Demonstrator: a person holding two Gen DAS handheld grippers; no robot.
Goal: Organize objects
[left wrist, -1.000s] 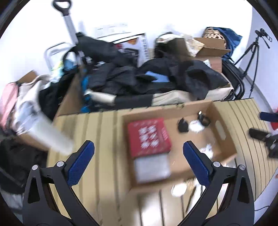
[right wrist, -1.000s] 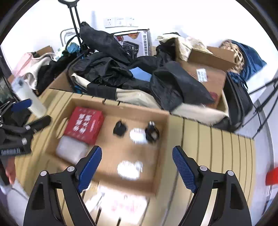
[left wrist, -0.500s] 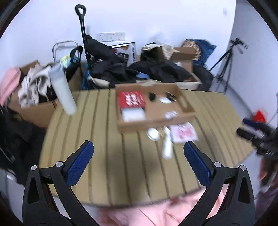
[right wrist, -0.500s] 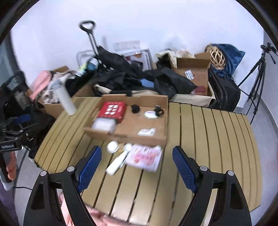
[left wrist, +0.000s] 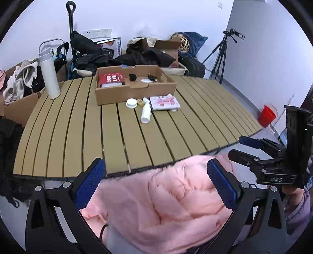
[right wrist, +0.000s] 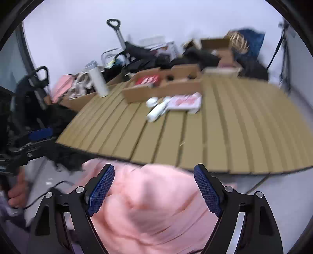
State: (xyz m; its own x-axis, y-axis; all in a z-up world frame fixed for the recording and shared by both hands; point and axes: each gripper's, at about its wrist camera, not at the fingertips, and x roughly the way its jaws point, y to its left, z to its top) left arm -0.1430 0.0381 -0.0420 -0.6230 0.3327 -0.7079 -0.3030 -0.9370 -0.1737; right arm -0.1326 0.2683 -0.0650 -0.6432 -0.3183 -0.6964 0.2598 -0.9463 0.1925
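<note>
A cardboard box (left wrist: 135,91) stands on the far part of the slatted table (left wrist: 117,132), holding a red box (left wrist: 111,78) and small dark items. In front of it lie a white round lid (left wrist: 131,102), a white bottle (left wrist: 146,113) and a pink-patterned flat pack (left wrist: 164,102). The box (right wrist: 162,88), bottle (right wrist: 156,113) and pack (right wrist: 185,101) show blurred in the right wrist view. My left gripper (left wrist: 156,183) and right gripper (right wrist: 154,189) are both open and empty, held off the table's near edge over pink clothing (left wrist: 166,207).
A tall white flask (left wrist: 49,76) stands at the table's far left. Behind the table are piled dark clothes, cardboard boxes (left wrist: 166,46) and a trolley handle (left wrist: 70,11). A tripod (left wrist: 221,58) and a red bucket (left wrist: 267,115) stand at right.
Both grippers have pulled far back from above the cardboard box to beyond the table's near edge. The whole table and the pink clothing have come into view. Both stayed open.
</note>
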